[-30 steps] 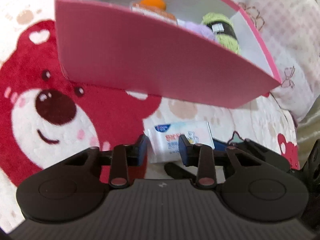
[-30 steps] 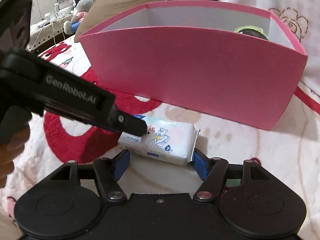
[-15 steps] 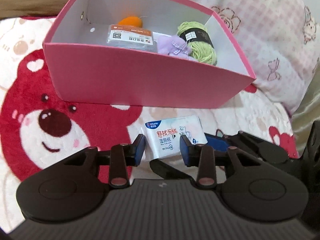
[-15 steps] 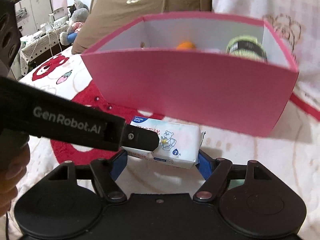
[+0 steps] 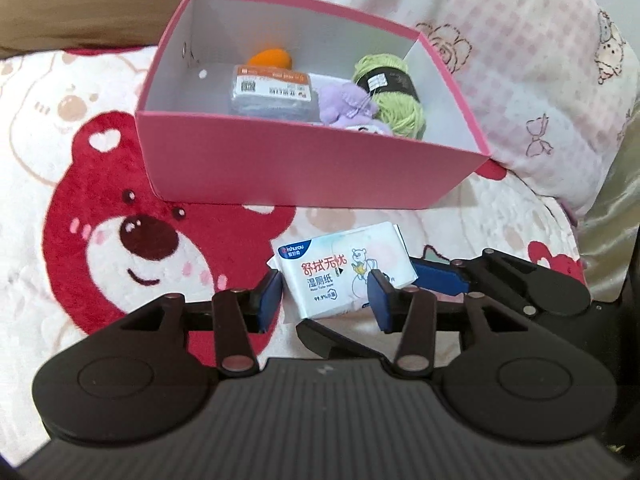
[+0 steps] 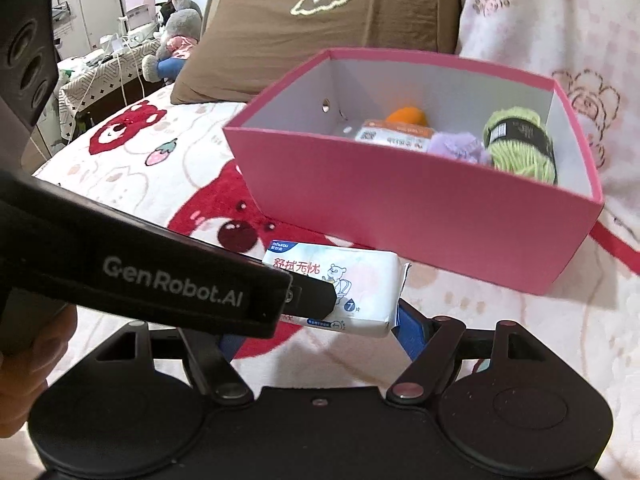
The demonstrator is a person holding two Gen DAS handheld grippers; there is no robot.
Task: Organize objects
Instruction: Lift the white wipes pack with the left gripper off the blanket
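White soft pack of wet wipes with blue printing and a bear cartoon point(image 5: 345, 270) sat just in front of the near wall of the pink rectangular cardboard box point(image 5: 304, 168), raised off the cream fleece blanket with red bear prints point(image 5: 92, 208). The right gripper point(image 6: 316, 330) held the pack by its short ends, blue pads point(image 6: 410, 332) pressed against the wrapper's crimped edge; its jaws stood wide, clamped on the pack's length. The left gripper point(image 5: 325, 298) reached in over the same pack from the side; its jaws were opening, the pack between them, the left pad point(image 5: 269, 298) a little clear of the wrapper, the right pad point(image 5: 380, 298) lying across the pack's lower corner, contact there uncertain. Inside the box, toward its far wall: a small orange rounded object point(image 5: 270, 58). In the middle: a flat clear-wrapped packet with an orange and white label point(image 5: 272, 90). Beside it, toward the box's right wall: a lilac plush piece point(image 5: 346, 104), then a green yarn skein with a black band point(image 5: 390, 88). Behind the box: a brown cushion point(image 6: 320, 20) and a pink checked pillow with bear outlines point(image 5: 532, 80). A person's hand point(image 6: 24, 364) showed at the left gripper's handle.
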